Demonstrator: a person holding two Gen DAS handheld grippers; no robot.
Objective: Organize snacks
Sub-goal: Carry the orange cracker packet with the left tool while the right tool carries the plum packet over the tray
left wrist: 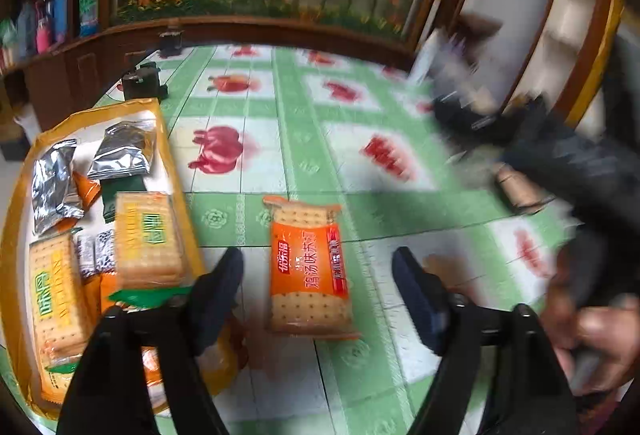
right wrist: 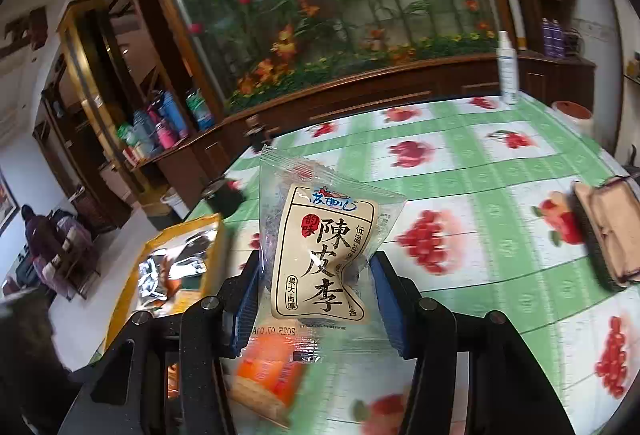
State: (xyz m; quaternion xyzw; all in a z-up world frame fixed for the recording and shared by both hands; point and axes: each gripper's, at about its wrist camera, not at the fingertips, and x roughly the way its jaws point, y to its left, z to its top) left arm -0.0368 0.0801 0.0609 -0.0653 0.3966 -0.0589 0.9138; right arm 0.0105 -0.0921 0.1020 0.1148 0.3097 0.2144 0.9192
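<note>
Your right hand-held gripper [right wrist: 316,275] is clamped on the plum packet [right wrist: 320,247], lifted clear for the tray [right wrist: 124,275] at nine o'clock. Left hand-held gripper [left wrist: 318,271] hangs spread and empty over the orange cracker pack [left wrist: 308,267], probably next up.

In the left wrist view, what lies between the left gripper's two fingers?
In the left wrist view, the orange cracker packet lies flat on the tablecloth between the left gripper's fingers; the jaws stand open and touch nothing.

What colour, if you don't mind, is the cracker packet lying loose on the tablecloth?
The cracker packet is orange with a red side stripe, clearest in the left wrist view.
</note>
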